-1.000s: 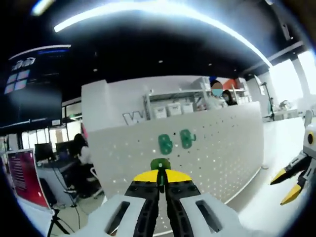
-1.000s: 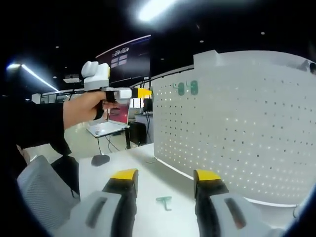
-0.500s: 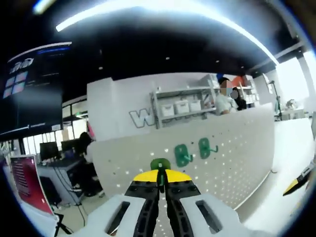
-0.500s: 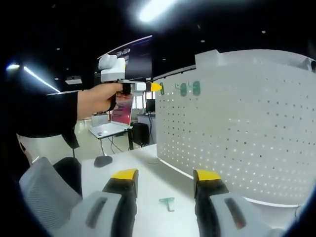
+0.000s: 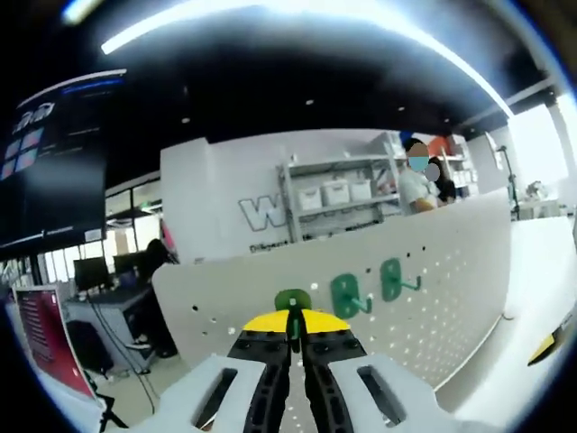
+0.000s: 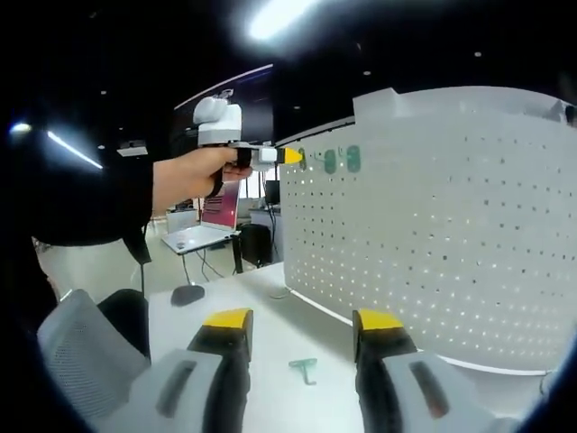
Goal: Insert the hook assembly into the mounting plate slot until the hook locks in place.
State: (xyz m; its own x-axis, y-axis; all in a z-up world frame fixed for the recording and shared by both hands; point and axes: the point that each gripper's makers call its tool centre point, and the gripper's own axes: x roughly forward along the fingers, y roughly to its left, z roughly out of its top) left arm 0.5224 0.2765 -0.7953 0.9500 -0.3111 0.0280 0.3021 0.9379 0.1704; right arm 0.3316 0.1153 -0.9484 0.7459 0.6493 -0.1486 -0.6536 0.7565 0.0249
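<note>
The left gripper (image 6: 290, 156), jaws pinching a green hook (image 5: 292, 302), has closed in on the white pegboard (image 6: 433, 234) beside two mounted hooks (image 5: 370, 287); insertion looks imminent. The right gripper (image 6: 297, 338) waits with jaws spread above a spare hook (image 6: 304, 368) on the surface (image 6: 270, 316).

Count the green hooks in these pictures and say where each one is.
4: two hooks mounted side by side near the pegboard top, one hook gripped in the left tool, one hook lying on the table. More may be hidden.
</note>
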